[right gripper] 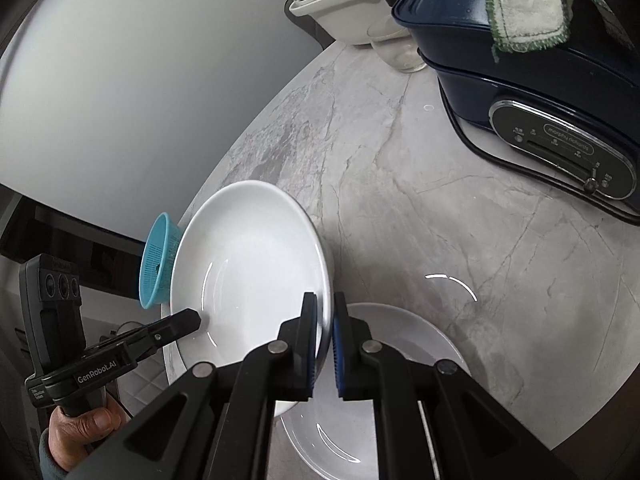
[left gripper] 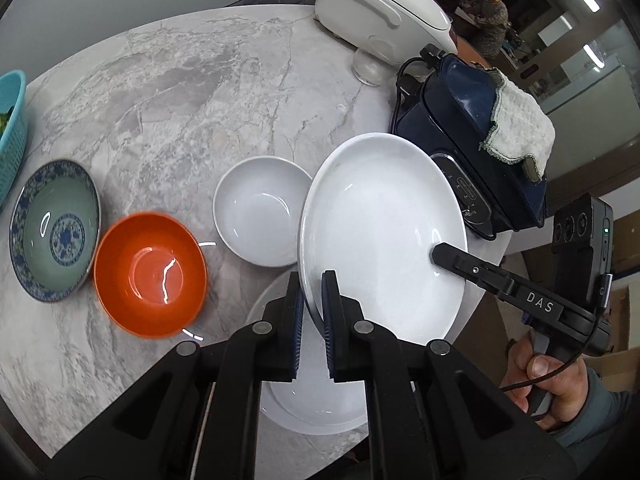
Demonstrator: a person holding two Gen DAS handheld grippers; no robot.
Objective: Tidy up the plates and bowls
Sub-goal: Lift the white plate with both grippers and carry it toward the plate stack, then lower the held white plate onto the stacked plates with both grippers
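**A:** Status on the grippers?

**B:** Both clamped on the same white plate (left gripper: 384, 232). My left gripper (left gripper: 317, 300) pinches the near rim, one pad inside the dish, one under it. My right gripper (right gripper: 325, 320) bites the opposite rim the same way. Jaws nearly closed on both, only the rim's thickness between the pads.

**A:** Plate on the table?

**B:** No. It is off the marble table (left gripper: 168, 92), tilted, held between my two hands. A second white plate (right gripper: 404, 344) lies flat on the table right under it.

**A:** Rest of the dishes?

**B:** In the left wrist view: small white bowl (left gripper: 260, 210) just beside the held plate, upright. Orange bowl (left gripper: 150, 274) next over, then the blue-patterned bowl (left gripper: 56, 230) touching or nearly touching it; cannot tell which. All three upright and empty. Teal basket (left gripper: 12, 136) at the far left edge of the table.

**A:** Anything crowding the plate?

**B:** Dark blue appliance (right gripper: 540, 92) behind it, a white cloth (right gripper: 524, 12) draped on its lid. White cooker (left gripper: 380, 4) and a clear glass (left gripper: 366, 68) further back. From the left wrist camera the plate overlaps the appliance's front; contact is not clear.
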